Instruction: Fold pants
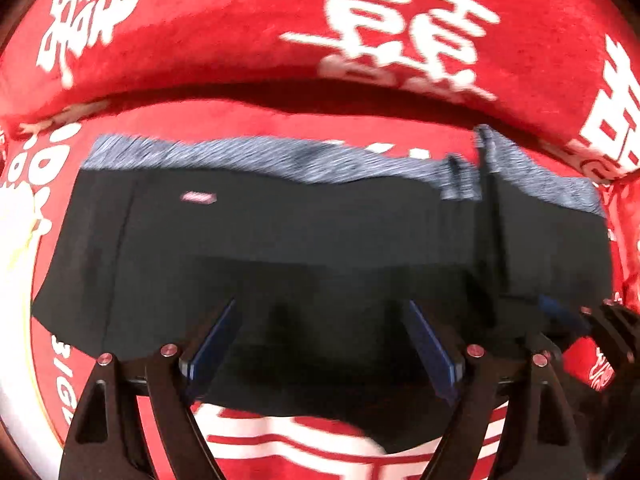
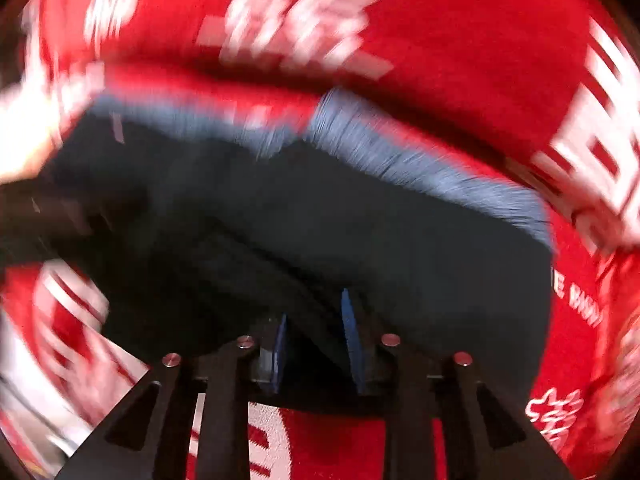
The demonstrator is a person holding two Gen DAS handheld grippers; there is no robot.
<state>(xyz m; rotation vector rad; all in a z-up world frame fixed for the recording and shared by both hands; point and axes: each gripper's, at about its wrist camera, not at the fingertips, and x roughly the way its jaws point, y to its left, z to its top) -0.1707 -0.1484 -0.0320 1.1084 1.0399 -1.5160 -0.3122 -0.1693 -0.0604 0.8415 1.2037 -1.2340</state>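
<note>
Dark navy pants (image 1: pixel 304 240) with a grey-blue ribbed waistband (image 1: pixel 256 156) lie folded on a red blanket with white characters (image 1: pixel 248 28). My left gripper (image 1: pixel 322 312) hangs over the near edge of the pants, jaws wide apart and holding nothing. The right gripper's black body (image 1: pixel 612 332) shows at the right edge. In the blurred right wrist view, my right gripper (image 2: pixel 316 304) sits at the near edge of the pants (image 2: pixel 360 220), jaws partly apart with dark cloth between them; the waistband (image 2: pixel 420 160) runs across the far side.
The red blanket (image 2: pixel 460 40) covers the whole surface and rises in a thick fold (image 1: pixel 360 60) just behind the waistband. A small pink label (image 1: pixel 199 197) sits on the pants' left part.
</note>
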